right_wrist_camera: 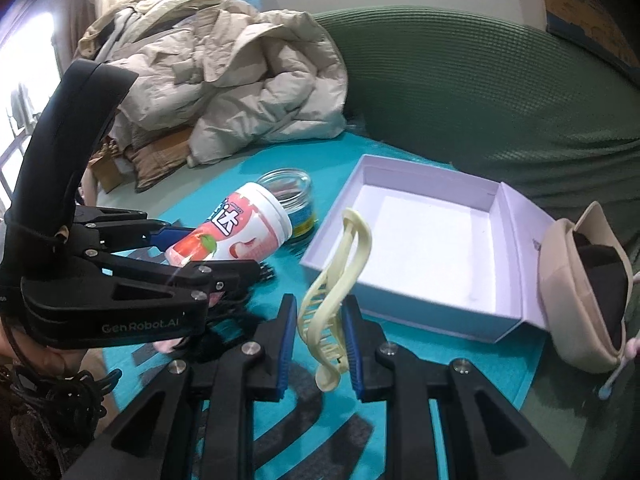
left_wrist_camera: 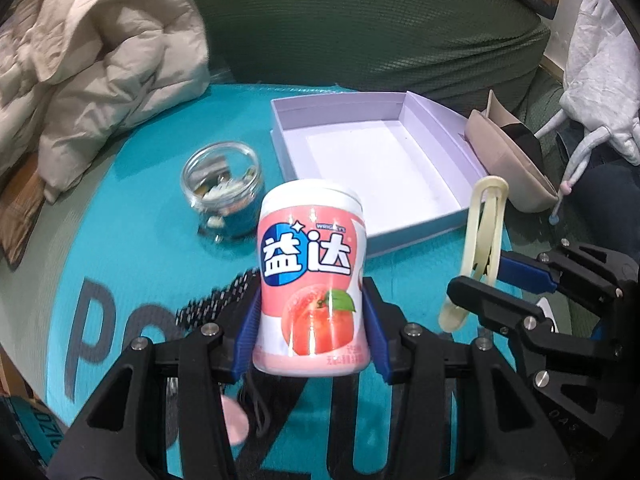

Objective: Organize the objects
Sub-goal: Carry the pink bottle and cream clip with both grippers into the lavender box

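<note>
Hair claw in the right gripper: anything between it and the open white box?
Nothing: only bare teal mat separates the hair claw from the white box, clearest in the right wrist view.

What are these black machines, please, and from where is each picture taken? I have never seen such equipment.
They are two hand-held grippers, each carrying a wide-angle camera looking along its fingers. The left gripper, seen from its own camera, clamps a pink peach chewing-gum bottle. The right gripper, seen from its own camera, clamps a pale yellow hair claw clip. Each gripper also appears in the other's view. On the teal mat lie an open, empty white box, a small glass jar and a beige pouch. A cream padded jacket lies behind.
</note>
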`<state>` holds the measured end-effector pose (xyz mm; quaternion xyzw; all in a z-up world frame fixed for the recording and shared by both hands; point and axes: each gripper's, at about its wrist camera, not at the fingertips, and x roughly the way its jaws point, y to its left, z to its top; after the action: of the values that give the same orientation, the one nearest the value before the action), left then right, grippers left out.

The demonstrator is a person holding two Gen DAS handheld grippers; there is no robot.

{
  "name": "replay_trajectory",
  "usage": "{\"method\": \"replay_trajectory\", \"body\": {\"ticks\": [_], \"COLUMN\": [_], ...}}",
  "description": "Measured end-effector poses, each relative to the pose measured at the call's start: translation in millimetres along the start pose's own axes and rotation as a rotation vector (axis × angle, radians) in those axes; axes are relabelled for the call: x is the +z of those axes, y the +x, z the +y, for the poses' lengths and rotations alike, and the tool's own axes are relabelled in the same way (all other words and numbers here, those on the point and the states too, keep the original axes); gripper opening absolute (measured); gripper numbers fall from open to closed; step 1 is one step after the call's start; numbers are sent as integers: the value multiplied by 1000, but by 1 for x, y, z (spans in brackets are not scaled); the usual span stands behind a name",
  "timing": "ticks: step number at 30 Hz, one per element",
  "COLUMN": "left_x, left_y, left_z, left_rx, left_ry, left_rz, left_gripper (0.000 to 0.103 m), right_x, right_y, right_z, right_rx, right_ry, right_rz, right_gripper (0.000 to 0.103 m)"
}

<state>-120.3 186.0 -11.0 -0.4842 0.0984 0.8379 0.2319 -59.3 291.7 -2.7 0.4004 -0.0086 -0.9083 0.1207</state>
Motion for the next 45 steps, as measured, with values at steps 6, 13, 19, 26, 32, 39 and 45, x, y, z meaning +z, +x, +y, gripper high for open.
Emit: {"method": "replay_trajectory", "body": {"ticks": [6,13,19,26,32,39,45], "left_x": [27,45,59,70,79,79,75], "left_y": [18,41,59,74,93,114,118], "left_z": [-5,-10,-11,-20,-21,-16,-22], "left_rx": [4,14,-13,-53,-42,-38,-16], "left_ry": [29,62,61,85,82,70,121], "left_rz": [-10,-9,-14,-60,-49,-13,-17], "left_gripper": [45,45,45,45,45,45,45], "right_x": [17,32,40,42,44,46,39], "right_y": [11,27,36,44,57,78,92], "right_z": [-20,-41,-57,-80,-94,-101,-107], "right_rx": [-37,-79,-117,-166,-181,-180,-177], "right_ry": [10,38,70,112,126,132,157], "right_rz": [-8,-12,-22,-48,-45,-26,5], "right_gripper": [22,22,22,22,22,22,22]}}
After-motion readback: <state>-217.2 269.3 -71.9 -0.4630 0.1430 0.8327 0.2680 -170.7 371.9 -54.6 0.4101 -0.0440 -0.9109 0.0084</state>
